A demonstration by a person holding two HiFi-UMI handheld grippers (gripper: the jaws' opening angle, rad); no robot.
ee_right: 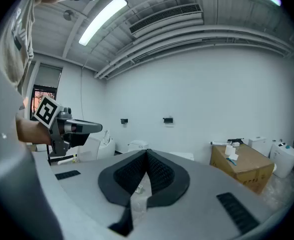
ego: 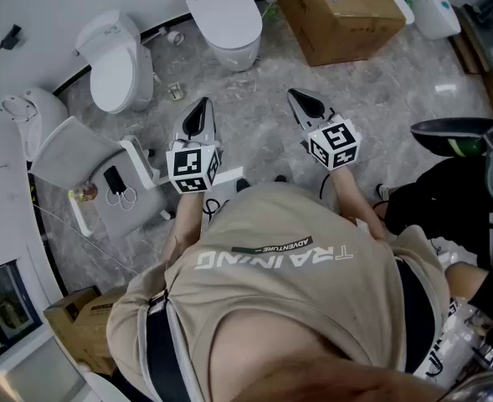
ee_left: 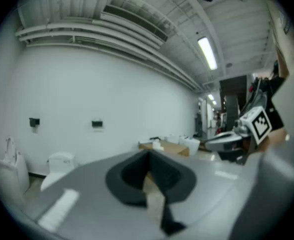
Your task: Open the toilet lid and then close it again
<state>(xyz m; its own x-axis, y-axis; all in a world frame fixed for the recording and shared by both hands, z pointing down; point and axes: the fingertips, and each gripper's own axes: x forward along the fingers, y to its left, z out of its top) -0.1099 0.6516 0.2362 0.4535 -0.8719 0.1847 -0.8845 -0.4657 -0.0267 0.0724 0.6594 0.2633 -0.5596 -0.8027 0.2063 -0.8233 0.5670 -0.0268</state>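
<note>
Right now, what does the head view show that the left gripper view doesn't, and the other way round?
Only the head view: the marble floor, the person's beige shirt and the flat-lidded toilet, its lid down. Only the left gripper view: the ceiling light and two black wall boxes. Both: the left gripper and right gripper, tongs shut and empty, the cardboard box and the rounded toilet.

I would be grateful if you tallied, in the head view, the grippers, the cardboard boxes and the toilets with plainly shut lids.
Grippers: 2, left gripper and right gripper
Cardboard boxes: 2
Toilets with shut lids: 2
Total: 6
</note>
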